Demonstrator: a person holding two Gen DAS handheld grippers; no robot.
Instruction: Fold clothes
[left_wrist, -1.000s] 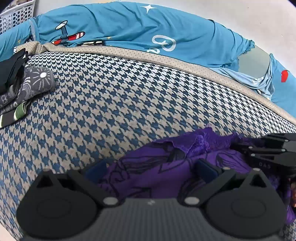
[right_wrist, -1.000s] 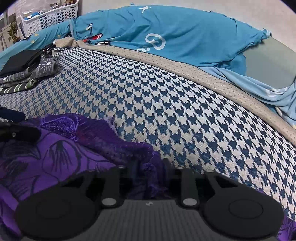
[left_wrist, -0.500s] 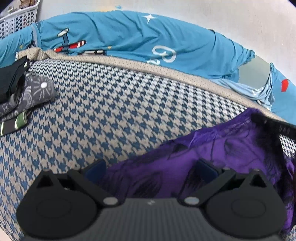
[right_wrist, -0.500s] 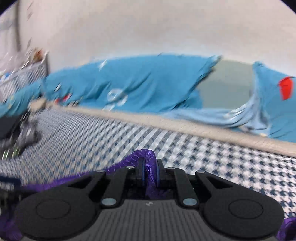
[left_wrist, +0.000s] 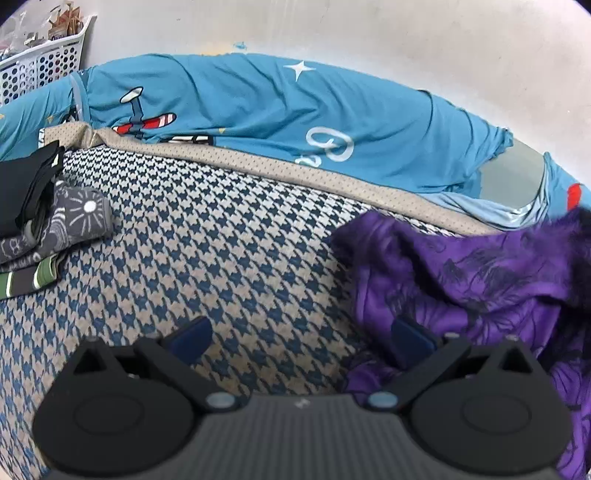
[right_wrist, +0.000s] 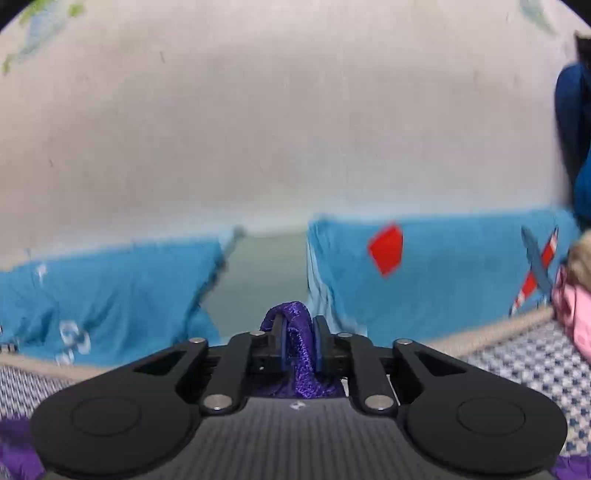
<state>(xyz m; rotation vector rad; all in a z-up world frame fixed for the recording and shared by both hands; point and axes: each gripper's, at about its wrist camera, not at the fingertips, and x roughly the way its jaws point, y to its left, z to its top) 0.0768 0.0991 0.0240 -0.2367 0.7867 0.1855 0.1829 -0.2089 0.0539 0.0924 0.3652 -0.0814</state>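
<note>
A purple garment (left_wrist: 476, 273) with a dark print hangs lifted at the right of the left wrist view, over the houndstooth bed cover (left_wrist: 221, 251). My left gripper (left_wrist: 299, 332) is open above the bare cover, with only its right finger against the purple cloth. In the right wrist view my right gripper (right_wrist: 298, 339) is shut on a bunched fold of the purple garment (right_wrist: 301, 354), raised and facing the wall.
A stack of folded dark clothes (left_wrist: 40, 221) lies at the left of the bed. A blue printed quilt (left_wrist: 258, 110) runs along the wall, with a white basket (left_wrist: 40, 70) at far left. Pink cloth (right_wrist: 572, 314) sits at the right edge.
My right gripper has risen from the bed with the purple garment in it, pulling the cloth up and to the right. The cloth has slid out from between my left fingers.
</note>
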